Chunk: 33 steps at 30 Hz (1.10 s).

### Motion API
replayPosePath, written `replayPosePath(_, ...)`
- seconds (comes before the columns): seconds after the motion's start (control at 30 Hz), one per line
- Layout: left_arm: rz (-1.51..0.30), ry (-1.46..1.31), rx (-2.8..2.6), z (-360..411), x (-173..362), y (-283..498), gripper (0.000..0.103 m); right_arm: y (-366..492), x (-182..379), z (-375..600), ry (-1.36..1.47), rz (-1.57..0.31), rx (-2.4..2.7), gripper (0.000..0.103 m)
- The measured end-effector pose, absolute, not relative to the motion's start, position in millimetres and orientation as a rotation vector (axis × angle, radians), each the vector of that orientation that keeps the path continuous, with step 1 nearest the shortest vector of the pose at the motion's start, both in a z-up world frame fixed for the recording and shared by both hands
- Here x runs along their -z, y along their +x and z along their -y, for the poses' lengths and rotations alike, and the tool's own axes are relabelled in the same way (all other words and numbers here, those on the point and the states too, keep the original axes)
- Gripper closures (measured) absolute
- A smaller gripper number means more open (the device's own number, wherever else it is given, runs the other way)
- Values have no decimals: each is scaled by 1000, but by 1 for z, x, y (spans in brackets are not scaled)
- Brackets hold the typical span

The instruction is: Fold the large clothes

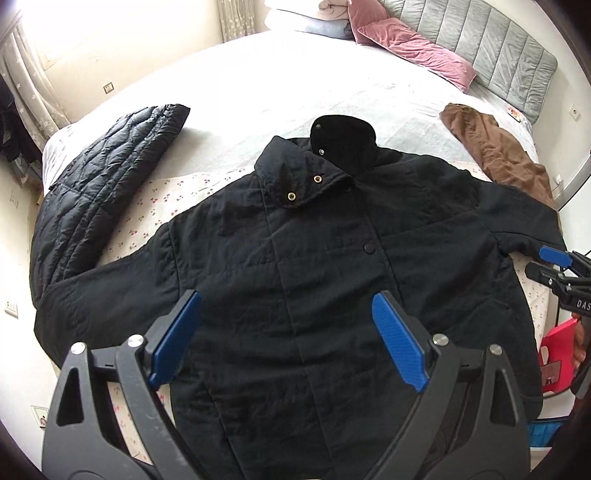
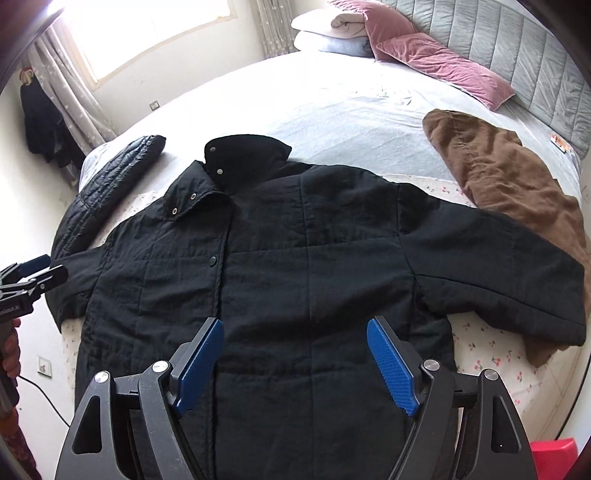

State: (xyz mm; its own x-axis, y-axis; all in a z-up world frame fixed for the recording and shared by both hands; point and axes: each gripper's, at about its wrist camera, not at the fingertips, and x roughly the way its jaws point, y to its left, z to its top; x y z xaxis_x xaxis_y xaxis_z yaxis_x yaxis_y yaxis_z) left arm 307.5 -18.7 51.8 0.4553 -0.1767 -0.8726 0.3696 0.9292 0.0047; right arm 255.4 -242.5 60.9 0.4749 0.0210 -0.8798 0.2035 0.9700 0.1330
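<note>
A large black quilted coat [image 1: 295, 258] lies spread flat, front up, on the bed, collar away from me and both sleeves out to the sides; it also shows in the right wrist view [image 2: 295, 266]. My left gripper [image 1: 286, 308] is open and empty, hovering above the coat's lower body. My right gripper [image 2: 293, 332] is open and empty above the coat's lower right half. The right gripper shows at the right edge of the left wrist view [image 1: 554, 262], by the right sleeve. The left gripper shows at the left edge of the right wrist view [image 2: 33, 271], by the left sleeve.
A black puffer jacket [image 1: 107, 184] lies at the coat's left. A brown garment [image 2: 509, 184] lies at its right, partly under the right sleeve. Pink pillows [image 2: 436, 62] and folded bedding [image 2: 332, 29] sit by the grey headboard [image 1: 498, 48]. A red item [image 1: 557, 354] stands beside the bed.
</note>
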Motion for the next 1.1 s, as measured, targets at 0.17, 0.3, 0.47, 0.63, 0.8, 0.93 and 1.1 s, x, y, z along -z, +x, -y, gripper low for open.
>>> replayPosePath(0.17,-1001,158,322,42,-25,376,10,295,-24,246,270,-1040,99,22)
replayPosePath(0.3,-1021,71,301,52,13,431,17,315,15,250,309,-1051,77,22)
replayPosePath(0.47,-1053,-45,249,66,45,482,20,325,39,254,306,-1056,72,22)
replayPosePath(0.63,-1043,-124,172,78,56,519,20,315,45,253,288,-1039,79,22)
replayPosePath(0.8,-1086,-155,96,79,85,532,47,303,41,248,249,-1015,33,22)
replayPosePath(0.93,-1041,-224,171,69,81,505,89,308,38,244,240,-999,13,22)
replayPosePath(1.1,-918,-199,301,60,50,440,95,321,13,242,272,-943,0,22)
